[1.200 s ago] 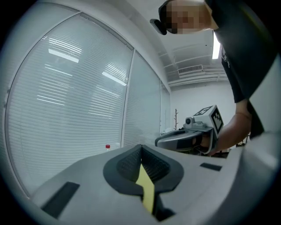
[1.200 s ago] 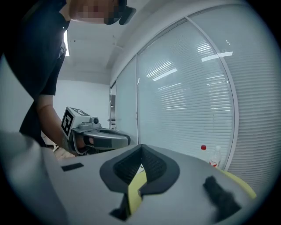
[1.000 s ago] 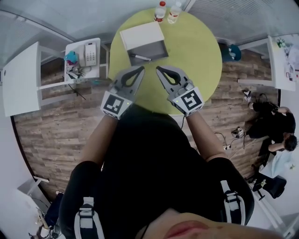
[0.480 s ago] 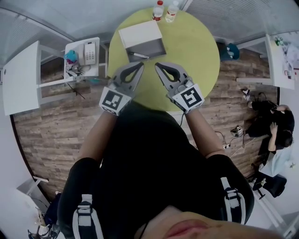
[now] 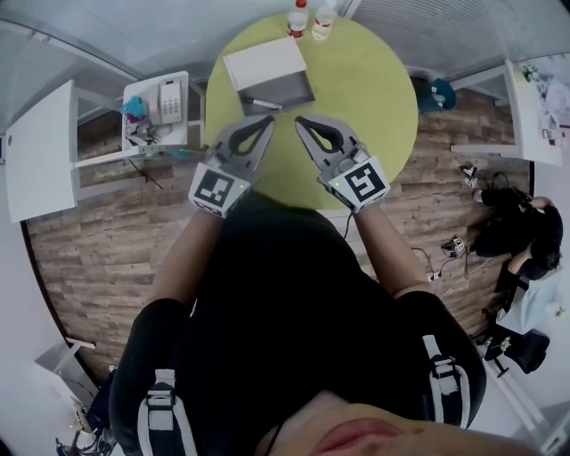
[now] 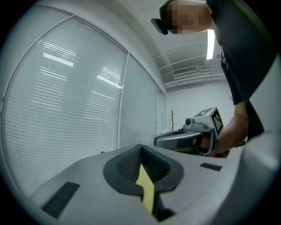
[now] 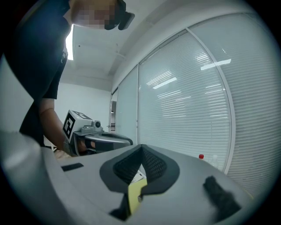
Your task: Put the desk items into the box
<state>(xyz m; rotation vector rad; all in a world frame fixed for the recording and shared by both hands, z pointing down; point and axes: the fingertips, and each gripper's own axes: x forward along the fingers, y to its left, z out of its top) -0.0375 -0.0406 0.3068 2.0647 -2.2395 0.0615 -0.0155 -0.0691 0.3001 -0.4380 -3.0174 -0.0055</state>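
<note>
fingers: I'm holding left gripper (image 5: 265, 126) and right gripper (image 5: 303, 124) pinched together, both empty, mid-frame.
item: pen-like stick (image 5: 263, 104) lying at box (image 5: 264, 62) front edge, upper centre.
handling: likely light, stiff, rolling easily; I'm aiming mid-shaft.

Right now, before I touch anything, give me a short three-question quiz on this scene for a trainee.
1. True or false: the left tongs and the right tongs are both shut and hold nothing.
2. Where do the two bottles stand? A, beside the tongs; B, at the far edge of the green table, beyond the white box; C, on the floor.
3. Fill in: the telephone sits on a side table to the person's ___.
Key: 1 true; 2 B; 3 left.
</note>
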